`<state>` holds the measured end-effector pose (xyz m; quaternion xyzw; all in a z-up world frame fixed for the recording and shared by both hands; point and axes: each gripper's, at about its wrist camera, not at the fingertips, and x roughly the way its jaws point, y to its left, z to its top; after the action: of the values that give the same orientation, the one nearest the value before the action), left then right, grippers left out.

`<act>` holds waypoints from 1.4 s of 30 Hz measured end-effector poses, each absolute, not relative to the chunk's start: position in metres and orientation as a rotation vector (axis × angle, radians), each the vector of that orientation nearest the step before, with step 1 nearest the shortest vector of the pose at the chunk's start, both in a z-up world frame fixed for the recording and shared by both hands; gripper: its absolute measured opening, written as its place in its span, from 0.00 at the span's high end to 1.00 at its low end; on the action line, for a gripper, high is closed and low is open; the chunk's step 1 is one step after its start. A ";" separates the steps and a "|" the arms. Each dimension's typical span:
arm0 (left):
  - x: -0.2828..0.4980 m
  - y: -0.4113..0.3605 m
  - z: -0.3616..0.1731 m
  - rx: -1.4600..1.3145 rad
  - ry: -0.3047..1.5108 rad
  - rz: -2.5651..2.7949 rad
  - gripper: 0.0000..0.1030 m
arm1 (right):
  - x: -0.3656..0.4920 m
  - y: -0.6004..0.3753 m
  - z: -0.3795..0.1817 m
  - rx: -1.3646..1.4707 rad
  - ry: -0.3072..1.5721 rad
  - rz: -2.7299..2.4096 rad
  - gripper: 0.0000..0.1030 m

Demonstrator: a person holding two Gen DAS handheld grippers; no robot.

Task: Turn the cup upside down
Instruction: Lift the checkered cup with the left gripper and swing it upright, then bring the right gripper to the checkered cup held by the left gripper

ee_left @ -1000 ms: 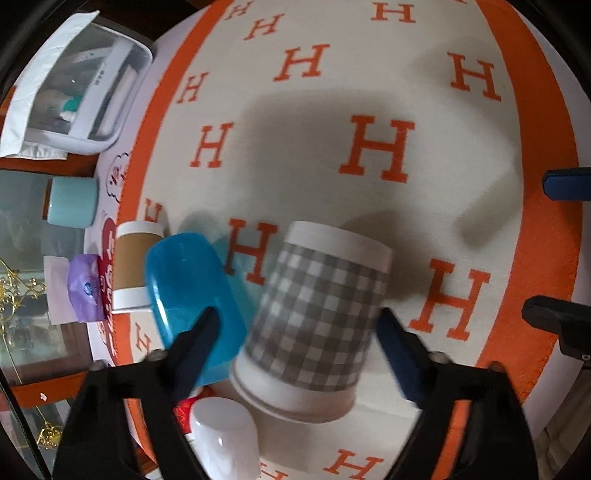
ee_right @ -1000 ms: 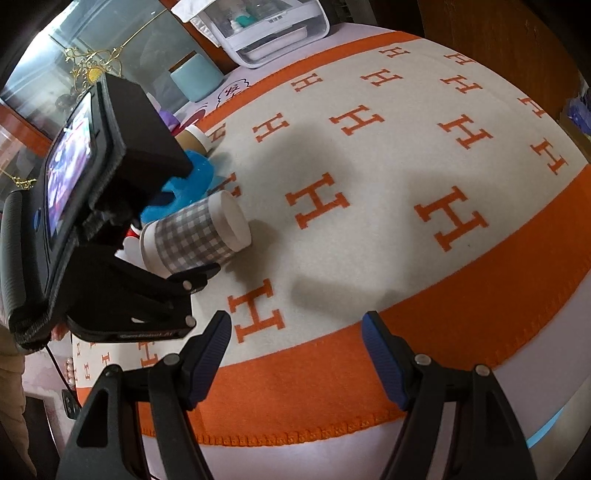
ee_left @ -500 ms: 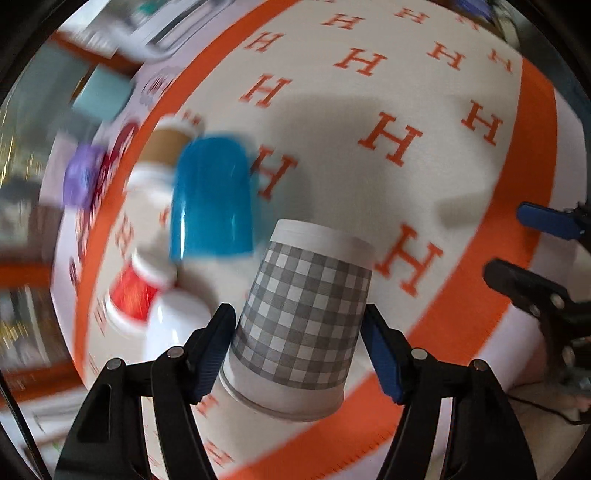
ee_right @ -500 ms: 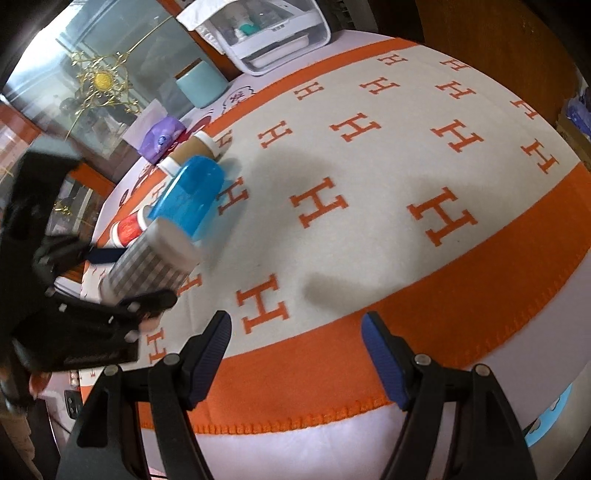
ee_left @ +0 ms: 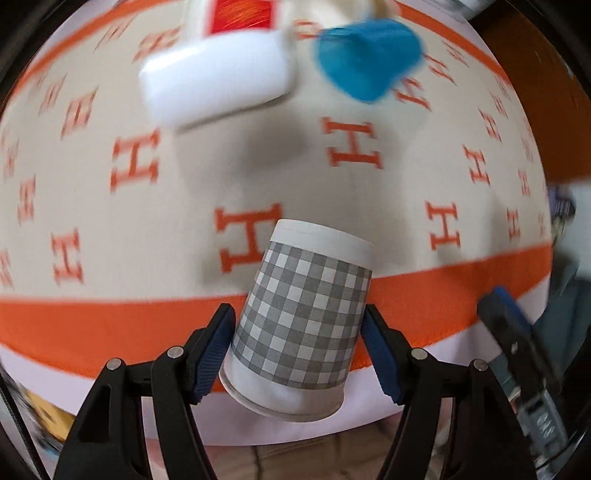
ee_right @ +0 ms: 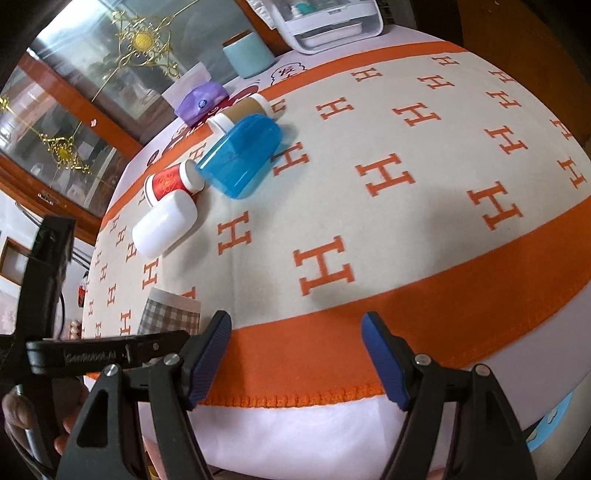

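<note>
My left gripper [ee_left: 297, 354] is shut on the grey checked paper cup [ee_left: 301, 321], which is held above the cloth with its white rim end away from me and its base toward the camera. The same cup [ee_right: 170, 314] shows in the right wrist view at lower left, held in the left gripper's black frame, rim end upward in the picture. My right gripper [ee_right: 295, 354] is open and empty over the orange border near the table's front edge.
On the H-patterned cloth [ee_right: 406, 177] lie a blue cup [ee_right: 240, 158], a white cup [ee_right: 164, 225], a red cup [ee_right: 170, 182] and a brown cup [ee_right: 242, 110]. A purple pack [ee_right: 201, 99], a teal jar [ee_right: 247, 55] and a white box [ee_right: 325, 14] stand at the back.
My left gripper has lifted the checked cup away from the other cups and swung it round toward the near orange border. The right gripper has stayed open and almost still.
</note>
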<state>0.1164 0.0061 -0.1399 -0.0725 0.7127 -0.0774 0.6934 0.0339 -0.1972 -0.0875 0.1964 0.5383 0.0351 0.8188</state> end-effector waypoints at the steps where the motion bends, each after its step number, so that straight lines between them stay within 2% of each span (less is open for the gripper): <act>1: 0.114 0.017 -0.144 -0.229 1.588 -0.150 0.34 | 0.034 -0.195 -0.087 0.414 1.149 0.074 0.29; 7: 0.098 0.044 -0.152 -0.421 1.553 -0.091 0.34 | 0.035 -0.190 -0.087 0.398 1.160 0.073 0.29; 14: 0.100 0.048 -0.146 -0.500 1.537 -0.112 0.33 | 0.035 -0.186 -0.087 0.389 1.167 0.078 0.29; 17: 0.106 0.041 -0.146 -0.499 1.538 -0.120 0.25 | 0.035 -0.184 -0.086 0.387 1.170 0.085 0.29; 19: 0.106 0.040 -0.142 -0.472 1.531 -0.122 0.21 | 0.035 -0.183 -0.086 0.386 1.173 0.092 0.29; 32: 0.088 0.038 -0.106 -0.322 1.464 -0.239 0.20 | 0.037 -0.162 -0.080 0.376 1.211 0.200 0.29; 42: 0.053 0.059 -0.064 -0.106 1.271 -0.275 0.20 | 0.041 -0.144 -0.071 0.354 1.236 0.264 0.29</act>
<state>0.0535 0.0589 -0.0636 -0.0493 0.5913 -0.1279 0.7947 0.0410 -0.1437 -0.0710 0.1646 0.5747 0.1226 0.7922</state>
